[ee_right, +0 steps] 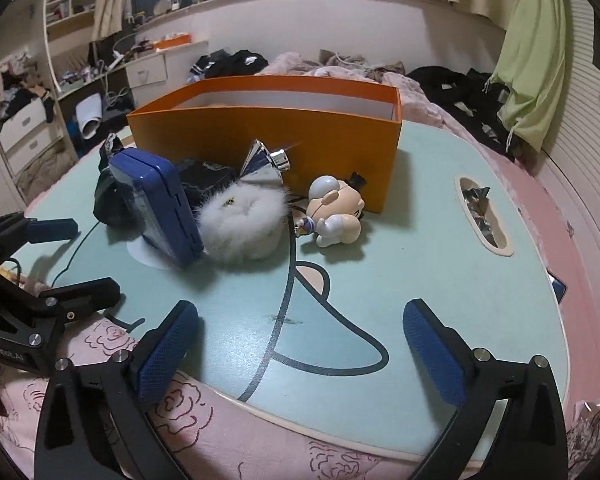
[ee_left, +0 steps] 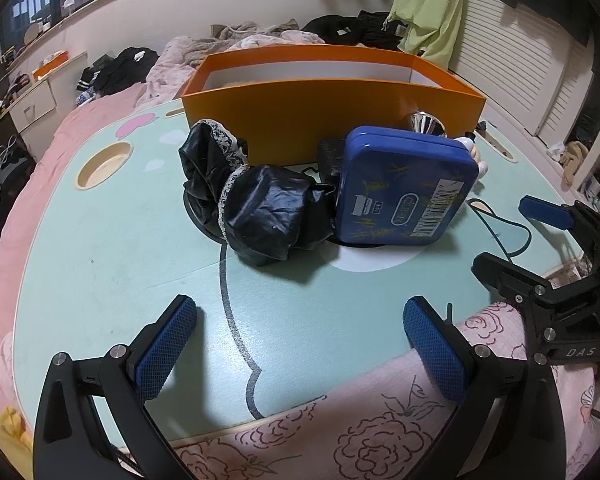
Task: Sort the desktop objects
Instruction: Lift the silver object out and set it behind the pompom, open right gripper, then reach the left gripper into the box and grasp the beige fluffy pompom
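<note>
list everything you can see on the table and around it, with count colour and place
box: 1, orange, white inside, far side of table
tin: 1, blue, propped on edge mid-table
scrunchie: 1, black with lace trim, left of tin
fluffy pouch: 1, white, right of tin
figurine: 1, cream, lying before the box
shiny cone-shaped item: 1, silver, against the box front
table: 1, pale green with cartoon print, on a pink bedcover
left gripper: jaws open, empty
right gripper: jaws open, empty
</note>
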